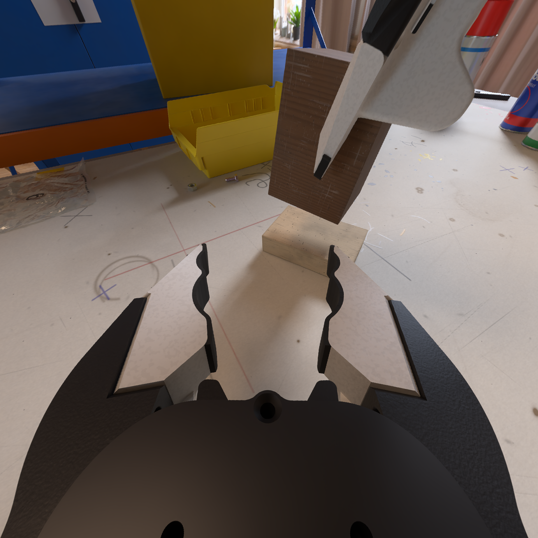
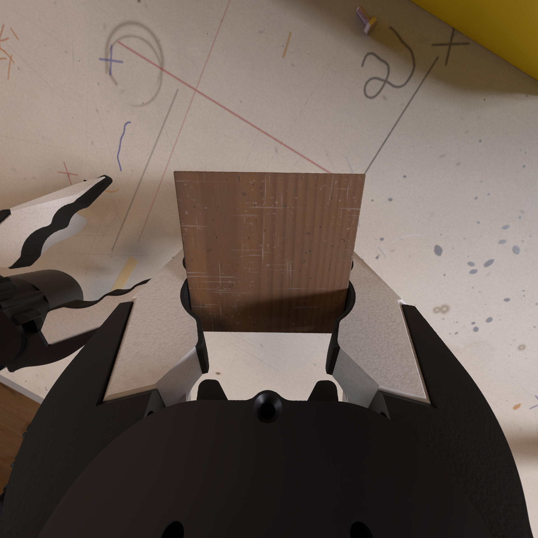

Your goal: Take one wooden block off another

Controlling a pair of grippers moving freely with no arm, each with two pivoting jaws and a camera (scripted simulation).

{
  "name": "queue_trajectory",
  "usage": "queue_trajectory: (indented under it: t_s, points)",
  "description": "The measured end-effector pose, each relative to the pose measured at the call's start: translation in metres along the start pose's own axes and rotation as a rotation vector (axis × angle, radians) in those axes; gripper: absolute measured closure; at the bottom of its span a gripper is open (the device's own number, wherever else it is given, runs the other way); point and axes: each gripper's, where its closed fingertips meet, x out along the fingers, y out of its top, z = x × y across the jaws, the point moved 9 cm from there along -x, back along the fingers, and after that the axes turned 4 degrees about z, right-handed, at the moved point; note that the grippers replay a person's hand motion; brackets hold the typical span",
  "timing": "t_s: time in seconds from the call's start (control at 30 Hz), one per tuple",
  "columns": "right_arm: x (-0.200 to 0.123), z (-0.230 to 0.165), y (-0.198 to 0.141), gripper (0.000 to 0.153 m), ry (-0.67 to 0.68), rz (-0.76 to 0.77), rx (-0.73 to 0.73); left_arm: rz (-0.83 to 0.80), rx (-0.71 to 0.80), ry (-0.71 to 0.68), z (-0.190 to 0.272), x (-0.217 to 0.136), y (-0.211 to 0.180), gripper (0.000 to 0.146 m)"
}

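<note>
A dark brown wooden block (image 1: pixel 305 131) hangs tilted in the air, clamped between the fingers of my right gripper (image 2: pixel 267 259). It fills the middle of the right wrist view (image 2: pixel 267 233). One right finger (image 1: pixel 343 110) crosses its face in the left wrist view. A pale wooden block (image 1: pixel 314 241) lies flat on the table just under the dark block's low corner, seemingly apart from it. The pale block is hidden in the right wrist view. My left gripper (image 1: pixel 267 250) is open and empty, low over the table just short of the pale block. It also shows in the right wrist view (image 2: pixel 128 230).
A yellow bin (image 1: pixel 230 136) stands behind the blocks, and its edge shows in the right wrist view (image 2: pixel 495 37). A bolt (image 1: pixel 232 178) and a nut (image 1: pixel 191 186) lie in front of it. A plastic bag (image 1: pixel 40 195) lies at the far left. Spray cans (image 1: pixel 521 110) stand at the right.
</note>
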Motion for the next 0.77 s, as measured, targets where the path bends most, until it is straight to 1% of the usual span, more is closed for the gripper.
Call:
queue_trajectory:
  t_s: [0.27,0.4,0.57,0.77]
  points:
    - [-0.005,0.004,-0.004,0.052,-0.021,0.004,0.004,-0.022,0.011,-0.009,0.004,0.004,-0.003,0.063]
    - [-0.014,0.002,0.001,0.052,0.012,0.07,0.01,-0.03,0.007,-0.011,0.005,0.006,-0.004,0.063]
    - [-0.012,0.005,0.0,0.052,0.007,0.057,-0.001,-0.022,0.007,-0.011,0.005,0.005,-0.003,0.063]
    - [-0.014,0.008,0.0,0.052,0.042,0.077,0.03,0.018,-0.099,-0.06,0.004,0.003,0.0,0.065]
